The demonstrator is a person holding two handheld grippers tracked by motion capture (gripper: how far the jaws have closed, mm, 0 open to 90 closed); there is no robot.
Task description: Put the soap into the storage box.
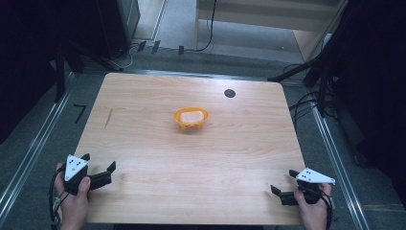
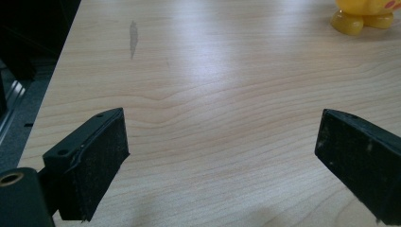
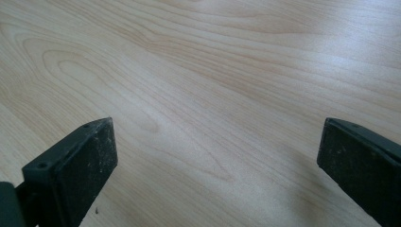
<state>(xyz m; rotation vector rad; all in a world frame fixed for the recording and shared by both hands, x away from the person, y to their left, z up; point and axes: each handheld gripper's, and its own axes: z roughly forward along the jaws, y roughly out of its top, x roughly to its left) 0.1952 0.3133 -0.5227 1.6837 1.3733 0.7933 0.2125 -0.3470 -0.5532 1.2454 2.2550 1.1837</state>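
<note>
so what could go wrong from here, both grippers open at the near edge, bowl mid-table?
1. The orange bowl looks small and light and stands alone mid-table, far from both grippers; a one-sided touch may push it along the smooth table instead of gripping it.
2. The left gripper and right gripper sit at opposite near corners; if both reach in at once, they may collide at the bowl.

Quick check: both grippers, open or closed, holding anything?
Left gripper: open, holding nothing.
Right gripper: open, holding nothing.
</note>
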